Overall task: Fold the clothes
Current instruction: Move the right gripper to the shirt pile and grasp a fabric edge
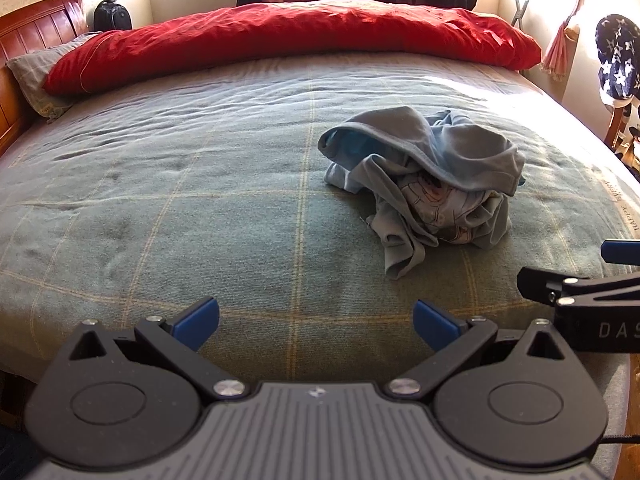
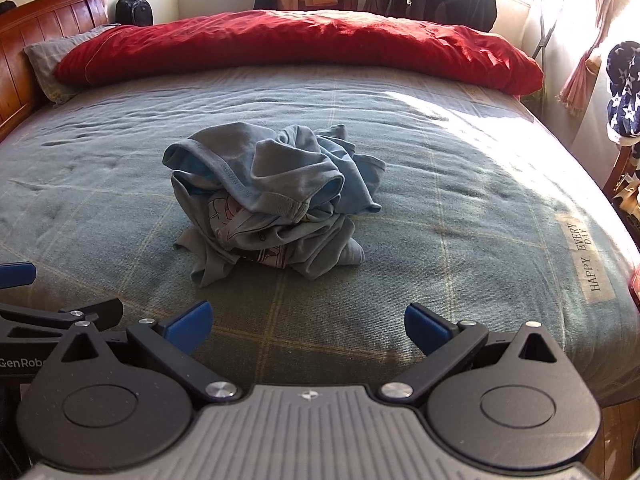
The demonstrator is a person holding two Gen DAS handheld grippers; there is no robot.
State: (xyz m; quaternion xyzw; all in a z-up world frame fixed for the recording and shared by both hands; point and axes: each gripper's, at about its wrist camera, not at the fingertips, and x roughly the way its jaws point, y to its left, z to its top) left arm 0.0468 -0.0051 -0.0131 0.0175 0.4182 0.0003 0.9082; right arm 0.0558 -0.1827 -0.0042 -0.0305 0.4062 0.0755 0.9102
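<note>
Left gripper [image 1: 316,320] and right gripper [image 2: 308,322] both spread wide apart, gripping nothing, hovering side by side over the near edge of the bed [image 1: 160,200]. Crumpled blue-grey garment [image 2: 268,204] heaped mid-bed, well short of the red duvet [image 2: 296,42]. Some print on it, maybe cartoon, hard to read.

Grey-blue crumpled clothes [image 2: 264,196] on a green, yellow-checked blanket [image 2: 440,240]; red duvet [image 2: 300,40] behind.
</note>
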